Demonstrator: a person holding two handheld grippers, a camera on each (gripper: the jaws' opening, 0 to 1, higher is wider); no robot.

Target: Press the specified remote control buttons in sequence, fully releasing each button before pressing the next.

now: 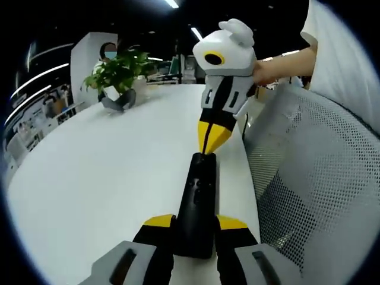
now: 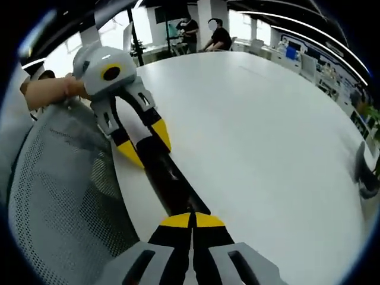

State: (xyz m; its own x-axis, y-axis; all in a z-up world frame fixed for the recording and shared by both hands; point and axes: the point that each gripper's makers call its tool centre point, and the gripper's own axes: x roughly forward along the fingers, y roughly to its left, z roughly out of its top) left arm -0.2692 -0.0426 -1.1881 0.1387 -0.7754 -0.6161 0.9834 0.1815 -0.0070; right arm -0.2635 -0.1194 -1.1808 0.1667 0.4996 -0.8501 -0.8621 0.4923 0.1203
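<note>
Left gripper view: left gripper (image 1: 196, 228) clamps its jaws on the black remote (image 1: 198, 205) above the white worktop (image 1: 101, 178); right gripper (image 1: 212, 142), jaws closed together, touches the remote's far end.

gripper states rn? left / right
Left gripper: shut on the black remote, holding its near end.
Right gripper: jaws shut, empty, tips at the remote's far end.
</note>
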